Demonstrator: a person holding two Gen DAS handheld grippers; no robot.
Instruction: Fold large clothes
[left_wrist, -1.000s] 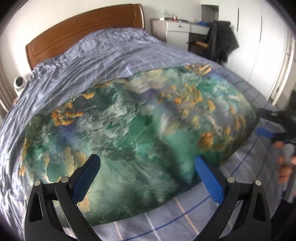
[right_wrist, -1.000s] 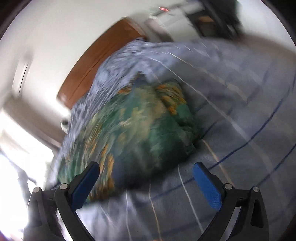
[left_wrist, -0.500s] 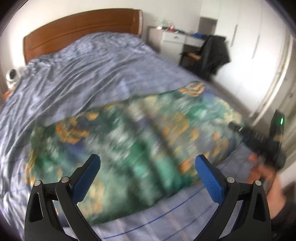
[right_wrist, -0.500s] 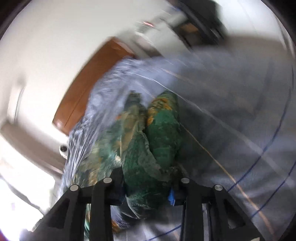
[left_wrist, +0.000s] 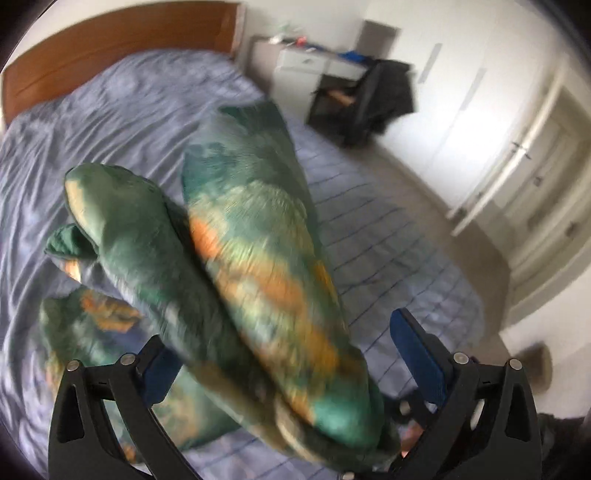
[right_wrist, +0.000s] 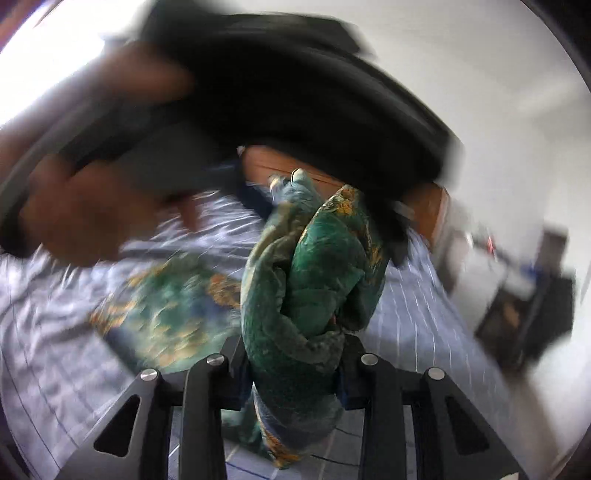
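A large green garment with orange and blue print rises from the bed in a bunched, doubled ridge. The rest of it lies on the cover. My right gripper is shut on a thick gathered wad of the garment and holds it up off the bed. My left gripper is open and wide. The lifted ridge passes between its blue pads without being pressed. In the right wrist view a blurred hand and a dark gripper body fill the upper left.
The bed has a blue-grey checked cover and a wooden headboard. Beyond its far side stand a white desk, a black chair draped with dark clothes and white wardrobe doors. Bare floor runs beside the bed.
The right gripper shut on the garment's edge, rolled and swung it up across the bed. The garment went from lying flat to a raised bunch. The left gripper rose, still open.
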